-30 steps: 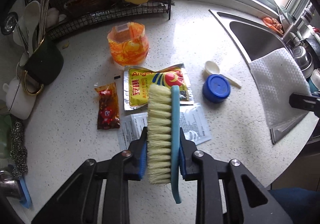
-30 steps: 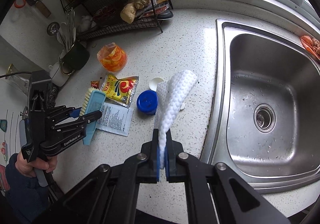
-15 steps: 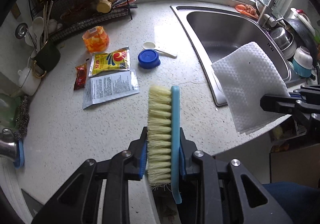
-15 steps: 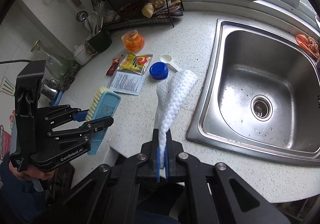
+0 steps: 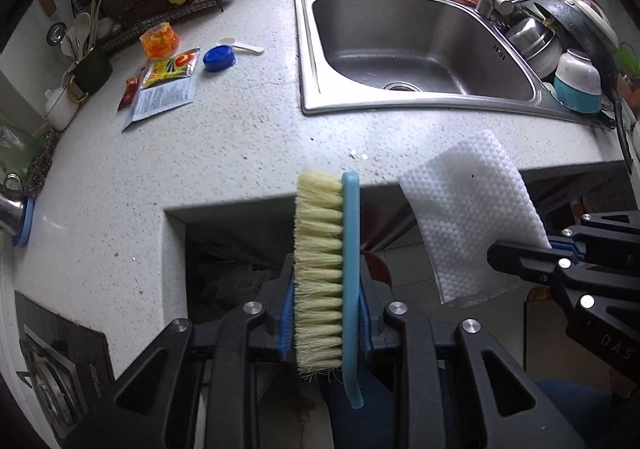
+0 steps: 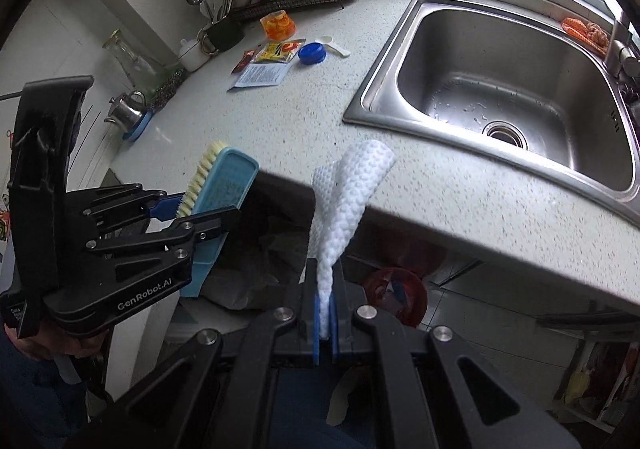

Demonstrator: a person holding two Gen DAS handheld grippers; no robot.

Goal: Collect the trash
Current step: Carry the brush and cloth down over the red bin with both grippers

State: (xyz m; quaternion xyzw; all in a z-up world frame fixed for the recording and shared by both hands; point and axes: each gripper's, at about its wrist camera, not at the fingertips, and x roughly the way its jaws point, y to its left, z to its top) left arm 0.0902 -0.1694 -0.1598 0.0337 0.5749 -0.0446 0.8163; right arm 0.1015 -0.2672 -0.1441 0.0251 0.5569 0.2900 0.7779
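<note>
On the speckled white stone bench, far left of the sink, the trash lies in a loose cluster: a small dark-red sauce sachet, a flat printed white paper packet, a crinkled yellow-and-red foil seasoning packet overlapping the paper packet's far edge, a torn orange translucent plastic cup wrapper behind it, a round blue plastic lid, and a white plastic scoop just beyond the lid. All are well apart from both tools. The left tool is clamped on a scrubbing brush with a light-blue plastic back and cream bristles, held edge-up over the bench's front cut-out. To its right, the right tool is closed tightly on the bottom edge of a white embossed paper towel, which stands upright and folded lengthwise. The stainless steel sink occupies the right portion of the bench.
</note>
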